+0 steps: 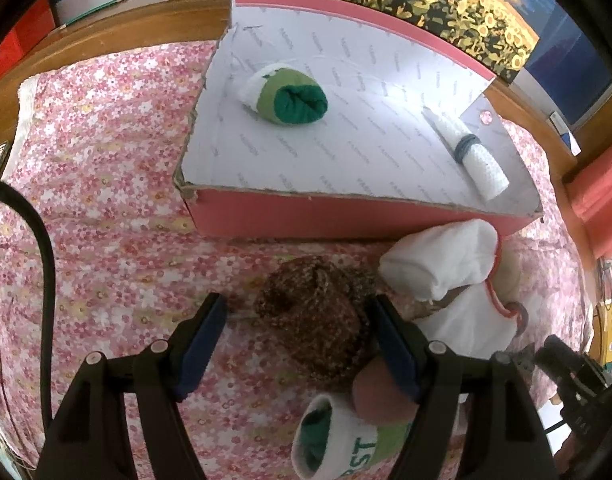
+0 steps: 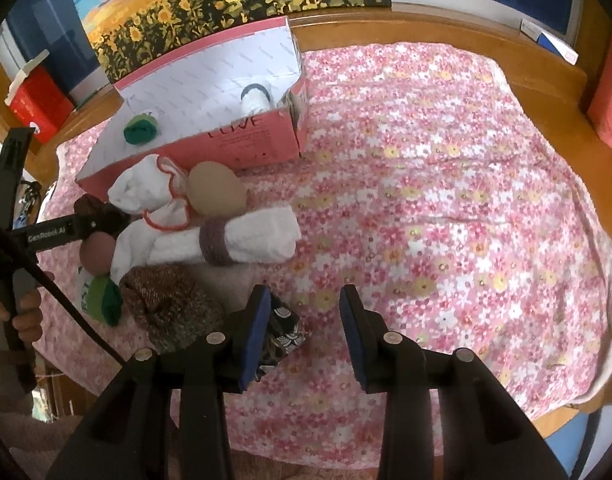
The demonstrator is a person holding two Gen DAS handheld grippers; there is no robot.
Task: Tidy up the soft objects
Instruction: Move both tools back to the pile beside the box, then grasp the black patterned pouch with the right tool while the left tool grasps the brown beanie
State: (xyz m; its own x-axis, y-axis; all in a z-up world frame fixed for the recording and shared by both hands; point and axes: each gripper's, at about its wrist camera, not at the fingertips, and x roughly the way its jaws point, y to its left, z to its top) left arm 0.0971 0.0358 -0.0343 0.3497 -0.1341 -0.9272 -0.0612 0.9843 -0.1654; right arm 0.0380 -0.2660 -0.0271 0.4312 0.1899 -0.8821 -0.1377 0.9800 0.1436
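The left gripper (image 1: 298, 344) stands released, jaws straddling the brown knitted sock ball (image 1: 314, 320) on the flowered bedspread (image 1: 106, 200). The ball looks light, soft and compressible – grip it across its widest part, squeezing firmly so the knit does not slip. The right gripper (image 2: 306, 332) is also released, holding nothing, with a dark patterned bundle (image 2: 282, 328) beside its left finger. The pink box (image 1: 346, 216) lies just beyond, holding a green sock ball (image 1: 290, 98) and a white roll (image 1: 474, 152). Its near wall must be cleared; open room remains between those two items.
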